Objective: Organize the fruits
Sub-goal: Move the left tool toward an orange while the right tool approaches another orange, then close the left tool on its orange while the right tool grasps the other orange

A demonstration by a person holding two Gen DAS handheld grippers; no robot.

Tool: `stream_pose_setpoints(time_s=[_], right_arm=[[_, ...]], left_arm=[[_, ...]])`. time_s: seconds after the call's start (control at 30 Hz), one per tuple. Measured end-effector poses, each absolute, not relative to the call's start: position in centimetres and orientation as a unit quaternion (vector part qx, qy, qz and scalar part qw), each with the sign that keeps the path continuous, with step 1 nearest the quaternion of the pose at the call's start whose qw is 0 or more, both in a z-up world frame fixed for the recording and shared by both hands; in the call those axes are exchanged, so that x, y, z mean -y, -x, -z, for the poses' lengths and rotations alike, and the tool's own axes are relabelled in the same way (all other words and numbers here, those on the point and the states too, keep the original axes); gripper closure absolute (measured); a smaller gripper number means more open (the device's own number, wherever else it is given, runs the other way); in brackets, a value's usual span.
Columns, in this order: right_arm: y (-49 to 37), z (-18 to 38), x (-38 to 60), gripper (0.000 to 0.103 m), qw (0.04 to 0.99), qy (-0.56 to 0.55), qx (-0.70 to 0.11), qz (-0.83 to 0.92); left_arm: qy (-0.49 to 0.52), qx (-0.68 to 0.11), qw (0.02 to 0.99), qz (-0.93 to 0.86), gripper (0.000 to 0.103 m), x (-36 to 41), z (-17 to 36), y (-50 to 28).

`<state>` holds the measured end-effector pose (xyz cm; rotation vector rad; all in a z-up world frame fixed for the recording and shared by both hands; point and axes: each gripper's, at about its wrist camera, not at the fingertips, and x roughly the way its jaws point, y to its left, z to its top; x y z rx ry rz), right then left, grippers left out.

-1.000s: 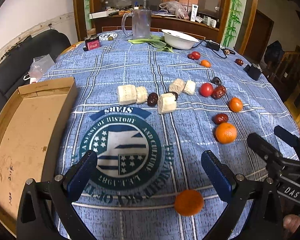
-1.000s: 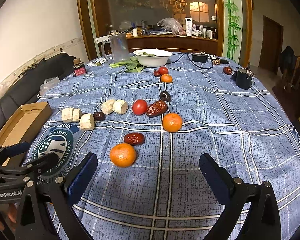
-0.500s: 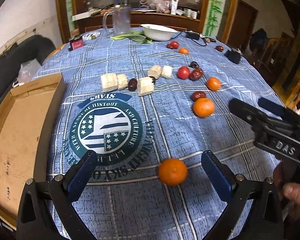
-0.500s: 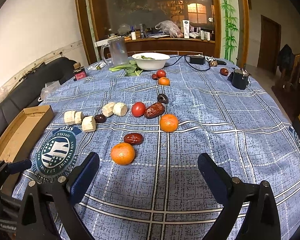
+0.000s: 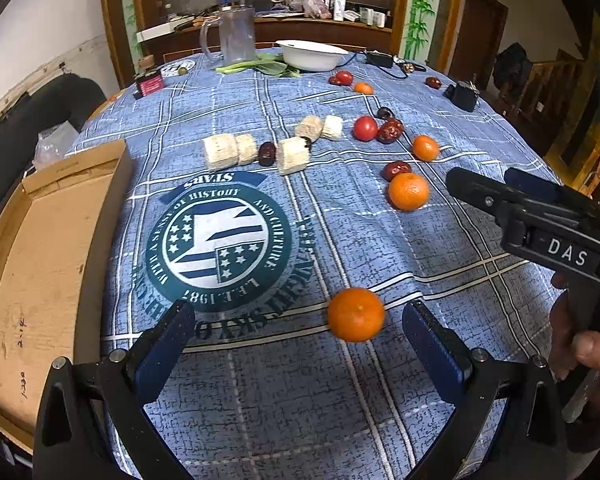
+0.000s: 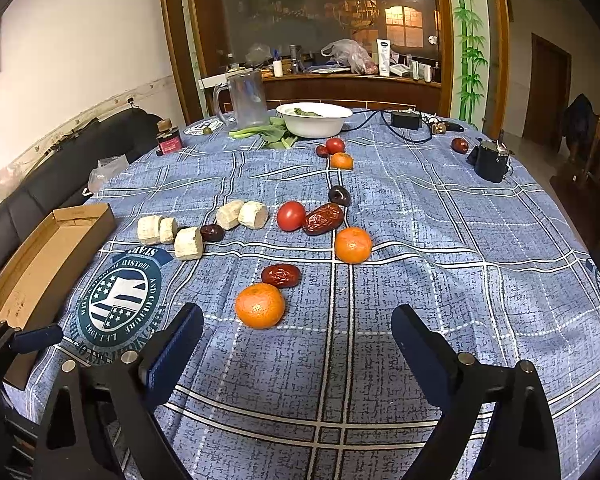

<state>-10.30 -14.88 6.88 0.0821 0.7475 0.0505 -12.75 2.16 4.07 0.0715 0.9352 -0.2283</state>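
At the far left, a cardboard box (image 5: 56, 248) lies open at the edge of the desk (image 5: 380, 400), which is covered with a blue checked cloth. Next to it the cloth shows a round green emblem (image 5: 220, 248).

The left hand-held gripper (image 5: 296, 332) has its jaws wide apart and holds nothing. A mandarin (image 5: 356, 314) lies on the cloth between its fingers, nearer to the right one, and I cannot tell if it touches it.

Farther back there is a row of pale blocks (image 5: 224, 151) with a dark date (image 5: 267, 153) among them. To the right of these are a tomato (image 5: 365, 128), a wrinkled red date (image 5: 390, 131) touching it, and a small mandarin (image 5: 425, 148). A bigger mandarin (image 5: 408, 191) lies nearer, just beside another red date (image 5: 396, 169).

The right hand-held gripper (image 6: 296, 336) is also wide open and empty. It hangs above the cloth, and the bigger mandarin lies just beyond its left finger. A white bowl (image 6: 315, 119) and a clear jug (image 6: 244, 98) stand at the far edge.
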Motion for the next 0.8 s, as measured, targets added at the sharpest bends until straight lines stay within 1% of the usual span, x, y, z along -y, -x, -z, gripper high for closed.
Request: stream_pose_setpoints(time_s=[0.47,0.57,0.8], right_arm=[[10.5,-6.7,14.9,0.006,0.929,-0.055,-0.363,-0.034],[10.3,-6.6,14.5,0.012,0.928,-0.047,-0.369,-0.037],[10.4,-6.3,14.6,0.013,0.926,-0.047,-0.372,-0.038]], left_arm=[[-0.048,-0.461,0.878,0.121,0.0,-1.5,-3.2,12.8],[-0.05,-0.463,0.877,0.12,0.0,-1.1,-3.0,12.6],[-0.059,-0.459,0.879,0.116,0.0,-0.6,-2.7,12.6]])
